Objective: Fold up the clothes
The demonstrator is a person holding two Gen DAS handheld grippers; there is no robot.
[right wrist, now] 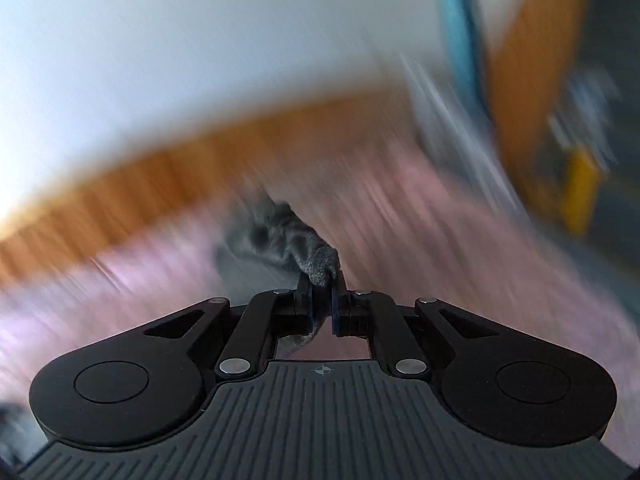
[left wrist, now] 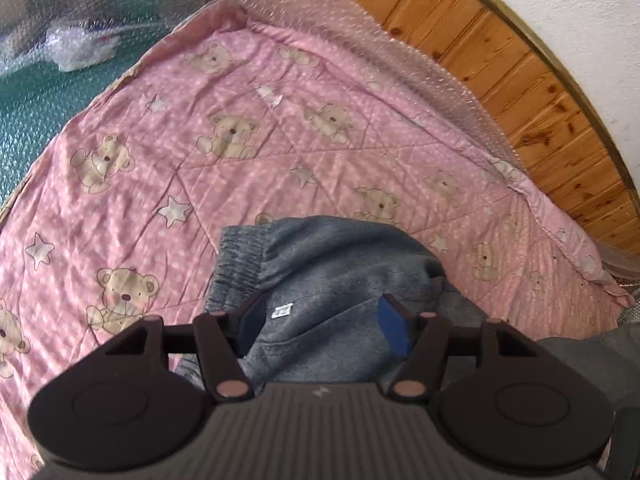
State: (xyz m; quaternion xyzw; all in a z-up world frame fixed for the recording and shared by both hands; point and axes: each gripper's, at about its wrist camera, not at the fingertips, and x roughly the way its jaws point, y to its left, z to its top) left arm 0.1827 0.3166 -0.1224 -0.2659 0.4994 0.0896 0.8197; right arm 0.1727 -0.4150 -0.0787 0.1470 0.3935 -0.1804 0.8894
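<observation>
Grey sweatpants (left wrist: 332, 276) lie bunched on a pink teddy-bear quilt (left wrist: 224, 128), their ribbed waistband toward the left and a small white label showing. My left gripper (left wrist: 324, 316) is open just above the pants, its blue-padded fingers on either side of the label area. In the blurred right wrist view my right gripper (right wrist: 320, 284) is shut on a fold of the grey sweatpants (right wrist: 280, 236), which trail away from the fingertips over the quilt (right wrist: 420, 220).
Bubble wrap (left wrist: 400, 64) lies along the quilt's far edge, against a wooden panel (left wrist: 500, 56) below a white wall. A green surface (left wrist: 36, 112) with a clear plastic bag lies at the left. The right wrist view is heavily motion-blurred.
</observation>
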